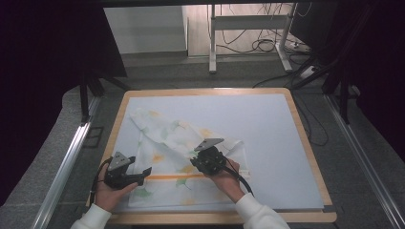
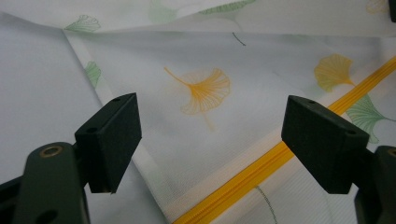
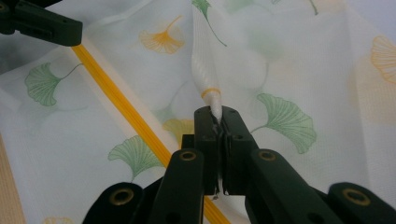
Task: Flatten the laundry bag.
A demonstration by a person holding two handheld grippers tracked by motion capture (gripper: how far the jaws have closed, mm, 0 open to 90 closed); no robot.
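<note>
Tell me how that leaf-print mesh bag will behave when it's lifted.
Probably floppy: the mesh bag bunches into a thin gathered tail where the right gripper pinches it. Likely light, since one small pinch raises a fold. The orange zipper may stay a bit stiffer than the cloth.

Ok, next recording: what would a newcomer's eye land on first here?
Probably the white leaf-print cloth with its orange zipper, spread over the near left part of the table. Next, the right gripper, shut on a pinched-up fold of that cloth. The left gripper sits open over the cloth's left edge, near the zipper.
</note>
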